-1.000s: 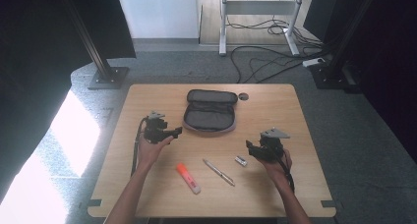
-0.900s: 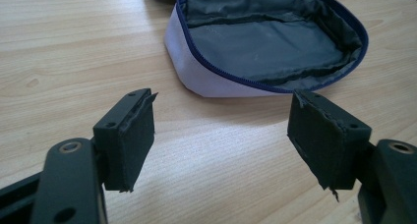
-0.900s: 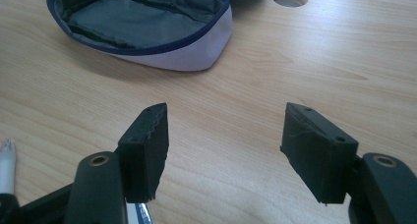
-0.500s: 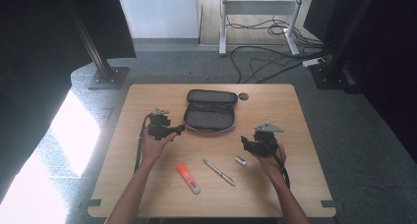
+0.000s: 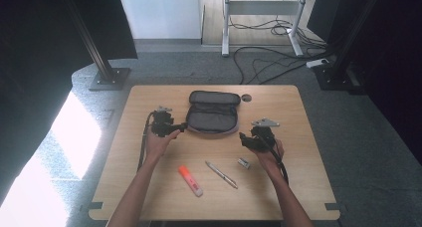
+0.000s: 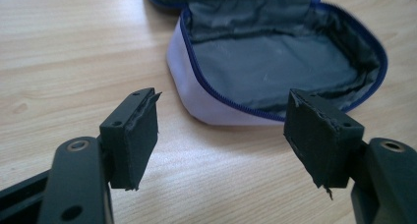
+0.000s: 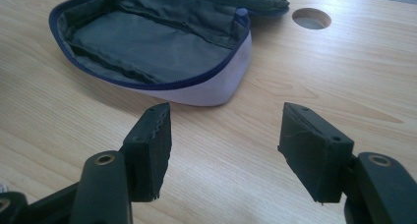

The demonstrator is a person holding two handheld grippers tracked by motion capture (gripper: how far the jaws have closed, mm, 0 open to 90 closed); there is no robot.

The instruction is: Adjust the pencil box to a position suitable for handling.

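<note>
Both hands have drawn in toward the pencil case [image 5: 213, 118] since a second ago: the left gripper [image 5: 180, 129] has slid to the right until its tips sit just beside the case's left end, and the right gripper [image 5: 243, 137] has come up and leftward from beside the small items to a spot just off the case's near right corner. Nothing else on the worktop [image 5: 149, 102] has shifted.

The case lies unzipped at the far middle of the worktop, lid flap folded back at 12 o'clock, grey lining exposed. From the left gripper it sits at 3 o'clock in the high view; from the right gripper, at about 10 o'clock. Each pair of fingers stands wide apart with only bare wood between them (no contact with the case on either side).

In the left gripper view, the left gripper [image 6: 221, 135] looks along its own fingers [image 6: 140, 135] at the case's pale outer wall and blue zip, the open mouth lying at roughly 1 o'clock. In the right gripper view, the right gripper [image 7: 223, 145] has the case at 11 o'clock, and a round cable hole [image 7: 311, 18] shows at 1 o'clock.

Only the high view takes in the near side: an orange highlighter [image 5: 190, 180], a pen [image 5: 221, 174] and a small eraser-like piece [image 5: 243, 163].
</note>
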